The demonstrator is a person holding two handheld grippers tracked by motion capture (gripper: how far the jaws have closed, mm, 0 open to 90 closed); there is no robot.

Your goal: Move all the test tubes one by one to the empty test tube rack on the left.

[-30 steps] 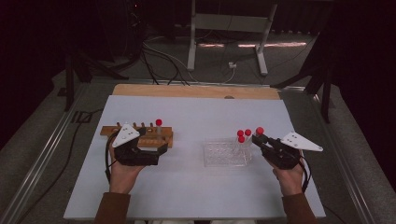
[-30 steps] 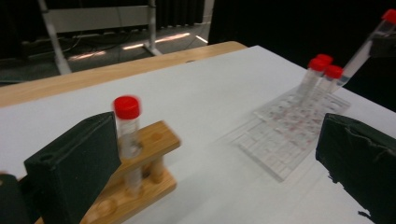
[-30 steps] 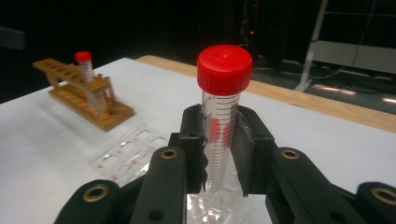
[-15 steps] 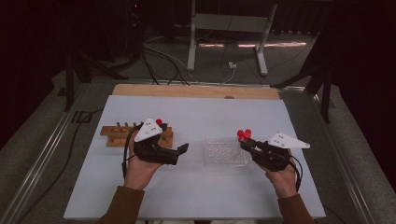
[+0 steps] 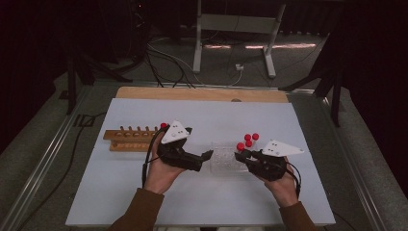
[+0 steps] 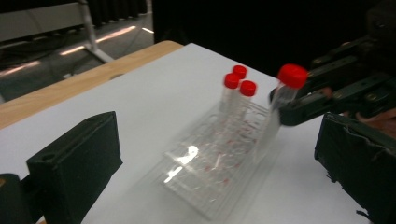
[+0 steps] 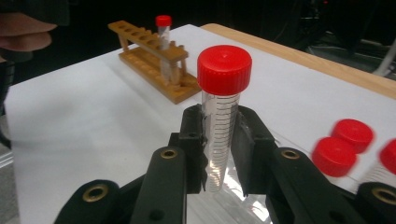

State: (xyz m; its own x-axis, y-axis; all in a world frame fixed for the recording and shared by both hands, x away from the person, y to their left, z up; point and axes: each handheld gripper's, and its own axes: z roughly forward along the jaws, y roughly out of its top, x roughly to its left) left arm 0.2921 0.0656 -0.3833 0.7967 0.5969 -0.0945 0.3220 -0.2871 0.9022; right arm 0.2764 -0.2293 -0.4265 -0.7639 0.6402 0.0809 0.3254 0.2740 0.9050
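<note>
Red-capped tubes: three [image 5: 248, 139] sit in the clear rack [image 5: 226, 161]; right gripper [image 5: 239, 155] pinches a fourth [image 7: 220, 116]; one [image 5: 163, 126] waits at nine o'clock in the wooden rack [image 5: 130, 139]; left gripper [image 5: 208, 155] is spread, empty.

High view: fixed above the person's side, looking forward and down over the whole table [image 5: 120, 202]. Left gripper view: close, low, facing the clear rack [image 6: 210, 172]. Right gripper view: close, facing the wooden rack [image 7: 154, 70]. Shared: clear rack, red-capped tubes [image 6: 238, 81].
</note>
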